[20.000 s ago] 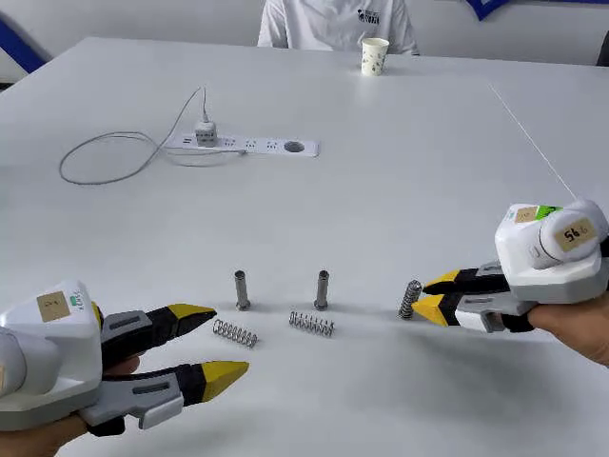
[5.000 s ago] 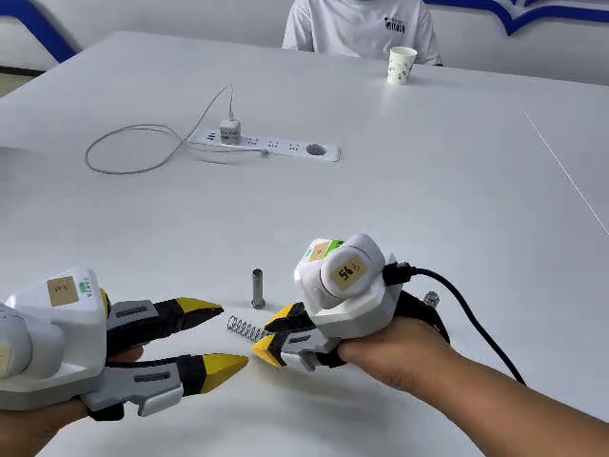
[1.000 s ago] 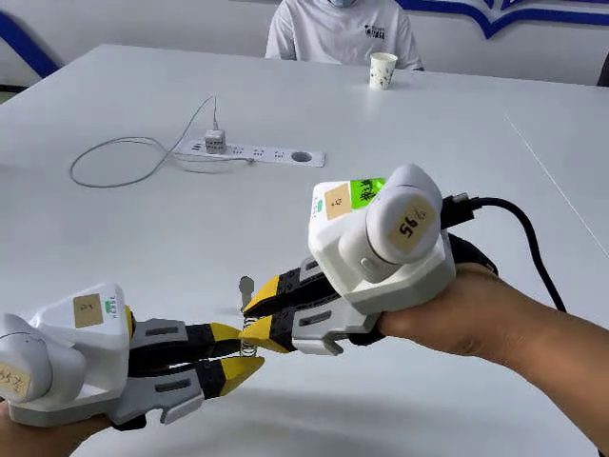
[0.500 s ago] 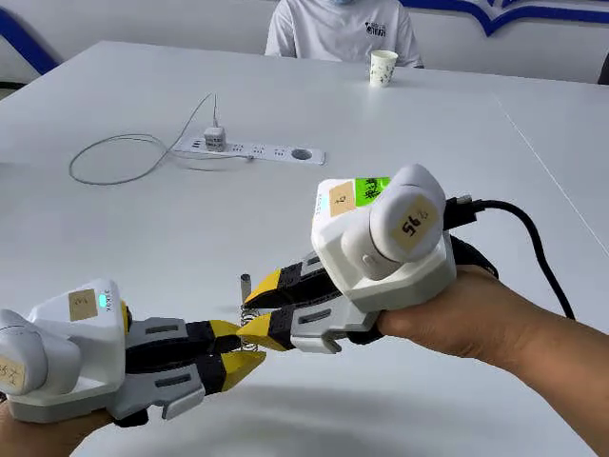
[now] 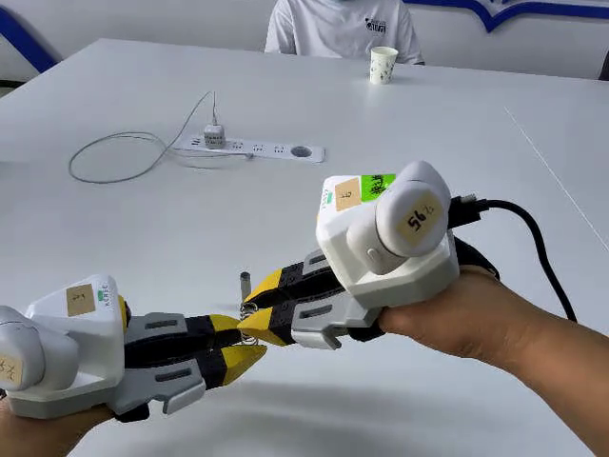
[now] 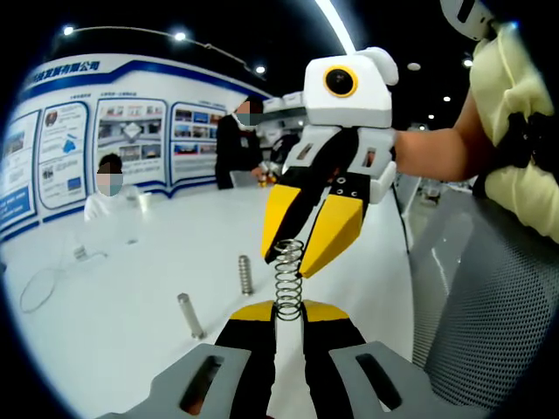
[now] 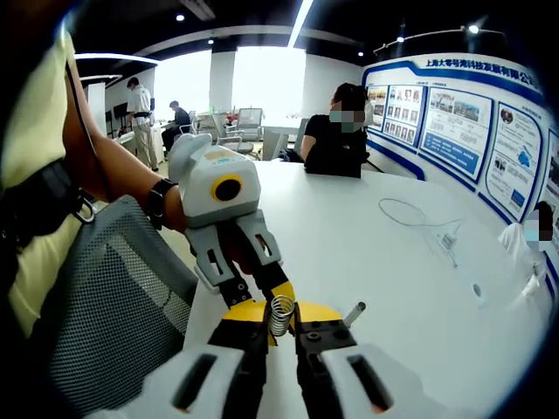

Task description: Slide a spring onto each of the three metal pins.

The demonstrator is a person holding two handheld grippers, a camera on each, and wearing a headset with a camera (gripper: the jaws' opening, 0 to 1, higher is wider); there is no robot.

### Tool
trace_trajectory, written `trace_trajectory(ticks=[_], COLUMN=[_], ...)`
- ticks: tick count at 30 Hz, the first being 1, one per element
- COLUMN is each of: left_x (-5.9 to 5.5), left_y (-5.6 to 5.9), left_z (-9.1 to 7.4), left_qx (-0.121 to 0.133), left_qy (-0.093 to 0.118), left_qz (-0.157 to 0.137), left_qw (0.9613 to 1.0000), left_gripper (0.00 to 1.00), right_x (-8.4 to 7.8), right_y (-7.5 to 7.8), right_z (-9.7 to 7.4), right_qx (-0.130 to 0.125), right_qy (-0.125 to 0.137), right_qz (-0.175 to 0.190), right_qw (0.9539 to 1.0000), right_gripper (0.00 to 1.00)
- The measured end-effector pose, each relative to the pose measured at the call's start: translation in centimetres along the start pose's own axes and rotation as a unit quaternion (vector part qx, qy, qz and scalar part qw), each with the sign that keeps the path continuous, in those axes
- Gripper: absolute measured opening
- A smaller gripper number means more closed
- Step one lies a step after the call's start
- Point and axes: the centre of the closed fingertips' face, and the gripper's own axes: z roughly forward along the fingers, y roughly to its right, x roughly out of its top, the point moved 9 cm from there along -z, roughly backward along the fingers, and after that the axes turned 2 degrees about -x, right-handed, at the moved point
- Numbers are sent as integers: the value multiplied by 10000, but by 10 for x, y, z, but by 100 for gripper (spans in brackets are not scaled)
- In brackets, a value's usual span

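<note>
Clearly we are mid-handover: the spring [image 6: 288, 281] is lifted off the counter [image 5: 400, 133] and pinched at both ends. The left gripper [image 6: 291, 314] is clamped on its lower end and the right gripper [image 6: 295, 257] on its upper end, so the coil stands stretched between the two sets of jaws.

In the left gripper view we see a bare pin [image 6: 189, 315] standing upright on the counter, and just beyond it a second pin [image 6: 245, 274] that looks ribbed, perhaps already wearing a spring, though we cannot be sure. In the head view the two grippers meet just in front of an upright pin.

We judge the step in hand to be regripping the spring so that one end is left free. Next, one gripper should let go. The other should hold the coil by its side, line its open end up over the top of the bare pin, and lower it straight down without bending it or knocking the pin over.
</note>
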Motion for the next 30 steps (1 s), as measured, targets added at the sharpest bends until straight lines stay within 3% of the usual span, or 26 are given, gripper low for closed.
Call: trace_trajectory(ticks=[9, 30], left_x=[0, -5], left_y=[-1, -12], left_z=[-1, -15], left_qx=[50, 351], left_qy=[-26, -41], left_qz=[65, -140], left_qw=[10000, 9993], left_gripper=[12, 30], right_x=[0, 3], right_y=[0, 17], right_z=[0, -4], right_qx=[-4, -309], right_qy=[48, 106], right_qz=[76, 170], right_qw=[10000, 9993], right_gripper=[12, 12])
